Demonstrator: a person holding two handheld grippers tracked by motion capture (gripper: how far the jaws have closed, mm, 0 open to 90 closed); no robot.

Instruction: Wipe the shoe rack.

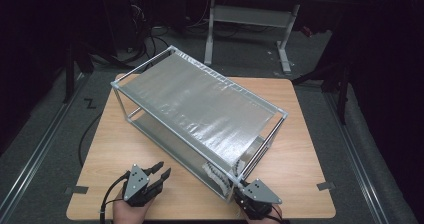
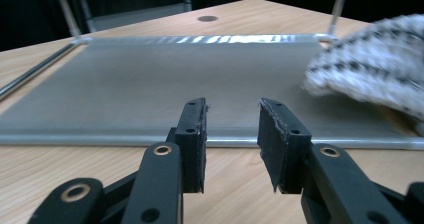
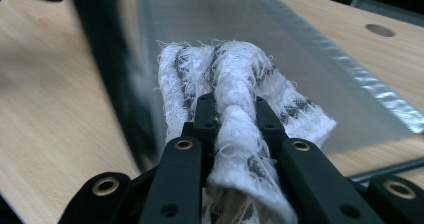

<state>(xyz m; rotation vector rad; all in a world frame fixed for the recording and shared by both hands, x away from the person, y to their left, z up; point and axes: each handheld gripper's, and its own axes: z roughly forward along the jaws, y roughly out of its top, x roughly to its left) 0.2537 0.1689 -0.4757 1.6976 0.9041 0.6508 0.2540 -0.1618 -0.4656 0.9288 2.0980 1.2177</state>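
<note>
cloth gripped at the rack's lower shelf

the right gripper (image 3: 231,106) has its jaws clenched on a cloth (image 3: 235,79), a bunched white-and-grey fold that runs between the pads and spills out ahead of them onto the near end of the rack's (image 1: 200,111) lower shelf (image 3: 280,49). the left gripper (image 2: 231,129) stands released, its jaws apart with nothing between them, just short of the shelf's front edge, the cloth off to the right of its jaws. judging by this, the cloth is in hand and at the shelf, but whether it is being laid in, wiped along or drawn out cannot be told; most of the shelf ahead of the jaws lies bare. in the high view the top shelf hides nearly all of the lower one, the right gripper (image 1: 255,196) is partly cut off at the bottom edge, and a dark blurred upright blocks the space left of the right jaws.
</note>
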